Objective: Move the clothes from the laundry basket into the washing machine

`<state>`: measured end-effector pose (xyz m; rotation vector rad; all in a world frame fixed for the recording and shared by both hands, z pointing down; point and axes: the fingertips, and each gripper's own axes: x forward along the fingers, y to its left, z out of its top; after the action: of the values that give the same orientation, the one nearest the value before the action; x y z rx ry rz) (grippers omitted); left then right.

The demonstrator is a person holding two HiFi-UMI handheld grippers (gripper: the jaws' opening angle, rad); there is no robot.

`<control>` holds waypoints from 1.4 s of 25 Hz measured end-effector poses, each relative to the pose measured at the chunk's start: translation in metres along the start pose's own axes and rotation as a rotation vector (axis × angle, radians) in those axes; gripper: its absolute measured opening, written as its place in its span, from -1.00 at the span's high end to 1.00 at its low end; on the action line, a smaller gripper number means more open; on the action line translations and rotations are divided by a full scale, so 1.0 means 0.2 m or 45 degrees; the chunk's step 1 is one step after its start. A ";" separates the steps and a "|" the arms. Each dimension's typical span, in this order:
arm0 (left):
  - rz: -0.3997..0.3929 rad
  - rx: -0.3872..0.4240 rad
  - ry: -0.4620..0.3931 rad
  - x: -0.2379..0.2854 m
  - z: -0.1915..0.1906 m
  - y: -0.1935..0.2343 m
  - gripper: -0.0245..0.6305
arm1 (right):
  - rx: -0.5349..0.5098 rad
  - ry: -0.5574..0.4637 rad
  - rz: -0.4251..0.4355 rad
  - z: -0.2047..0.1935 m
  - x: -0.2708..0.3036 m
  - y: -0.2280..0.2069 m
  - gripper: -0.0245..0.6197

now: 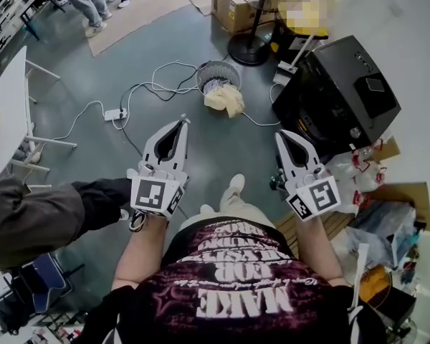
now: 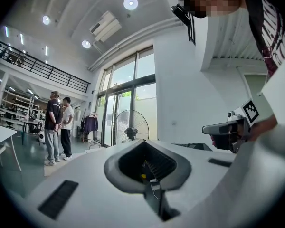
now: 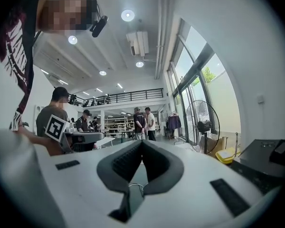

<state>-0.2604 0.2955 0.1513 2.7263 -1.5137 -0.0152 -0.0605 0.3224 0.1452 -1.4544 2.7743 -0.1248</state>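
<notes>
Right, I have both claws pressed together with nothing in them, left claw (image 1: 181,121) and right claw (image 1: 280,135) level over the floor (image 1: 229,149), the wire basket (image 1: 218,74) beyond them.

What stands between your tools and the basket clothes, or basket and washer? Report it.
Nothing upright. Left tool and right tool, both shut, face bare floor up to the basket and its yellow cloth. Only a white cable lies between basket and black washer.
</notes>
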 end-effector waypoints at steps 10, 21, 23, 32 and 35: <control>-0.009 0.036 0.025 0.31 -0.01 0.06 0.93 | 0.032 0.000 0.029 -0.01 0.23 -0.26 0.91; 0.004 0.060 -0.009 0.59 0.03 0.05 0.93 | 0.020 0.007 0.094 -0.01 0.38 -0.48 0.91; 0.013 0.058 -0.017 0.65 0.04 0.05 0.93 | 0.029 -0.007 0.110 0.00 0.40 -0.54 0.91; 0.073 0.058 -0.036 0.79 0.05 0.01 0.93 | 0.073 -0.101 0.172 0.04 0.43 -0.74 0.91; 0.053 0.034 -0.026 0.79 0.05 -0.01 0.93 | 0.071 -0.126 0.203 0.07 0.43 -0.74 0.91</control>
<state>-0.1753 0.1616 0.1412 2.7226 -1.5867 -0.0218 0.0129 0.1669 0.1454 -1.1875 2.7686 -0.1245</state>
